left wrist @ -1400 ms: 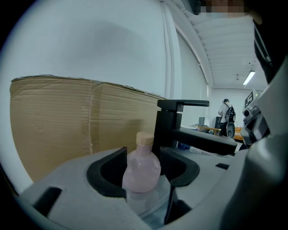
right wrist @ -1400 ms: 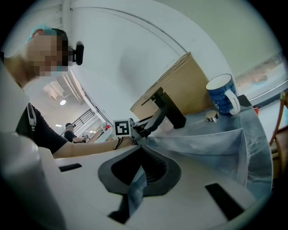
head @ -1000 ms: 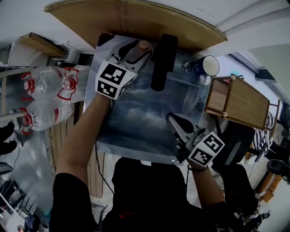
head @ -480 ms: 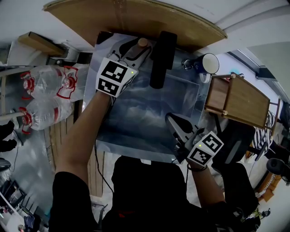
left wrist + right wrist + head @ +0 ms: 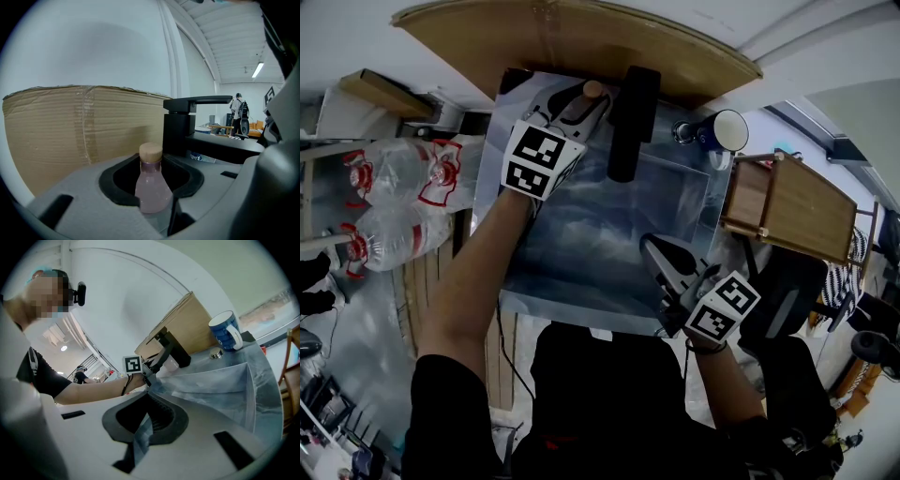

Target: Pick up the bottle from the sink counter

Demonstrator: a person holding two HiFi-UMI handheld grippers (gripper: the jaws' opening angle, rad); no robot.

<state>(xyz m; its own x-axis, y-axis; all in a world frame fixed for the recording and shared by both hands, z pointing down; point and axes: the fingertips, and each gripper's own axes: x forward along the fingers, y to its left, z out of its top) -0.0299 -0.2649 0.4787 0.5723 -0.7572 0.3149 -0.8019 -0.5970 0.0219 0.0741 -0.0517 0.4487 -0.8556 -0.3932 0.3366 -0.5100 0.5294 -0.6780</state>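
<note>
— Left gripper [image 5: 574,110]?
— We note its jaws clamped on the pink bottle [image 5: 152,186], which stands upright, tan cap up, at the sink's [image 5: 581,239] back corner, just beside the black tap [image 5: 628,122].
— Right gripper [image 5: 656,251]?
— Jaws almost together, holding nothing, above the sink's near edge.

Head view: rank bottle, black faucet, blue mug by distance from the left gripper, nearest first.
1. bottle, between the left gripper's jaws, back-left of the sink.
2. black faucet, just to its right.
3. blue mug, back-right on the counter.
</note>
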